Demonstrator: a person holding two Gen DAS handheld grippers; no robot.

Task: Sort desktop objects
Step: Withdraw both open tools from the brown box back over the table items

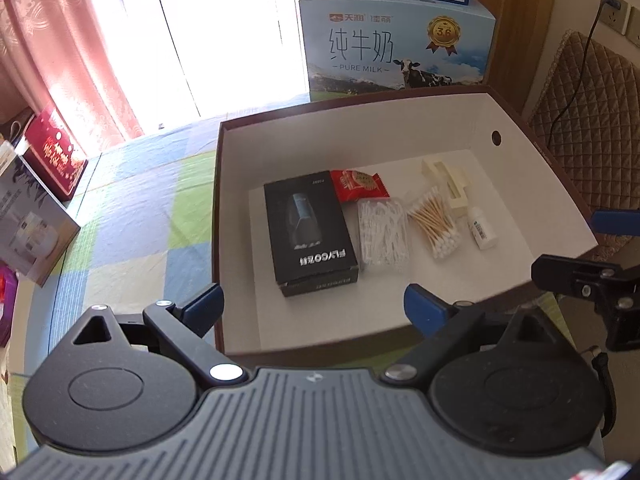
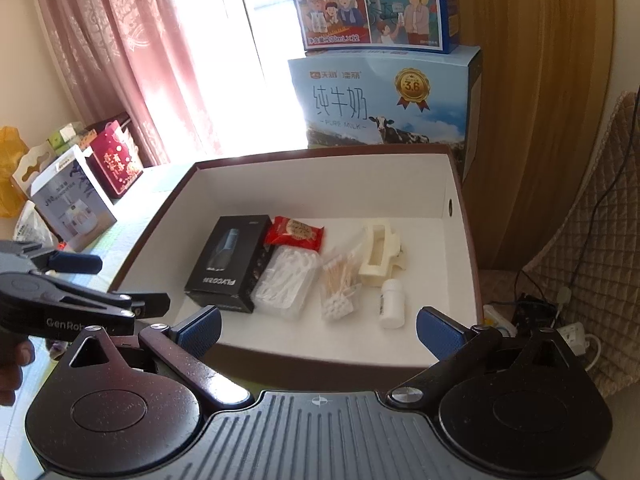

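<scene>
Both grippers hang over the near rim of the storage box (image 1: pixel 520 128), each with its blue-padded fingers spread wide and nothing between them. Left gripper (image 1: pixel 314 308) touches nothing; its fingers (image 1: pixel 204 308) frame the box's near wall, and straight ahead of it inside the box lies the black razor carton (image 1: pixel 310 232). Just right of that carton sits a clear case of floss picks (image 1: pixel 384 236), with a red snack packet (image 1: pixel 362 186) beyond both, touching them. Further right ahead are a bag of cotton swabs (image 1: pixel 434 222), a small white bottle (image 1: pixel 482 232) lying down, and a cream hair claw (image 1: pixel 450 188) behind them.

Right gripper (image 2: pixel 318 334) is likewise gaping and empty, the white bottle (image 2: pixel 392 304) just ahead near its right finger (image 2: pixel 438 334). To its left the other gripper shows from the side, a bit of hand (image 2: pixel 12 360) under it. Beyond the box stands a milk carton (image 2: pixel 380 100).
</scene>
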